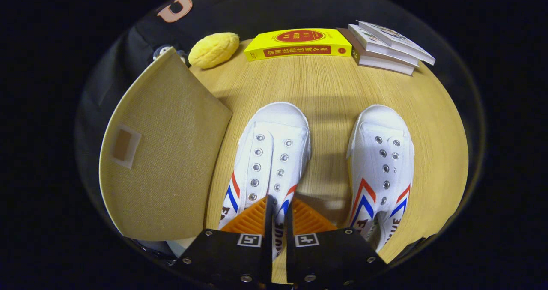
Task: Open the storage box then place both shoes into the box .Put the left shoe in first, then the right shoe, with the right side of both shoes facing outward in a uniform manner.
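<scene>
While gripper (pixel 278 210) pinches left shoe (pixel 267 161) side wall | toes point away, lengthwise ahead.

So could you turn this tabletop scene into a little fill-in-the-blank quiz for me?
1. The gripper has its jaws closed on the side wall of the ____ white canvas shoe.
2. The bumpy yellow bread-shaped toy lies beside the thick ____ book.
3. The beige fabric storage box lid lies to the ____ of both shoes.
4. The right white canvas shoe has ____ and blue chevron stripes.

Missing words: left; yellow; left; red
</scene>
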Demonstrator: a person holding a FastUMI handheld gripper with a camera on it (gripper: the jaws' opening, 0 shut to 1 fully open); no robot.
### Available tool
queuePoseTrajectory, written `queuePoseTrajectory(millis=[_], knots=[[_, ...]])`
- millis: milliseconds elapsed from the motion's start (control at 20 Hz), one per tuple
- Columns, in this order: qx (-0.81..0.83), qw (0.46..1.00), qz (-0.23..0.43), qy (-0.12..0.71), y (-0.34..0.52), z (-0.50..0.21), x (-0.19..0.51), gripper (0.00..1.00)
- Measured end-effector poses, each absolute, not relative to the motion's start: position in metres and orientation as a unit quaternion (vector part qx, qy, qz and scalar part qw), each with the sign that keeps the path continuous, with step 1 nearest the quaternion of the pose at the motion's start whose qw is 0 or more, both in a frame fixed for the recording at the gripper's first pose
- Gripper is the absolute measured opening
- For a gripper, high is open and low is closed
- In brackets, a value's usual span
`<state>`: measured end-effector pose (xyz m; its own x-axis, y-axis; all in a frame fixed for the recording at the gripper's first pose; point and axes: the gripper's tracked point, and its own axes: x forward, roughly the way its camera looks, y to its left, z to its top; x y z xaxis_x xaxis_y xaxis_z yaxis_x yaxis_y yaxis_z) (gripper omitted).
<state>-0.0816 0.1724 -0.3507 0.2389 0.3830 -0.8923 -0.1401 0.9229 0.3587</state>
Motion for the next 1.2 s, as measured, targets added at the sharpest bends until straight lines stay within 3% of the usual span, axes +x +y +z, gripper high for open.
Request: queuePoseTrajectory(millis=[100,250,650,1200], knots=[[0.183,0.773,0.162,0.585,0.173,-0.35,-0.082,0.0],[0.222,0.798,0.174,0.533,0.169,-0.341,-0.076,0.0],[0.334,0.782,0.167,0.498,0.18,-0.289,-0.063,0.0],[0.403,0.794,0.207,0.405,0.215,-0.14,-0.047,0.0]])
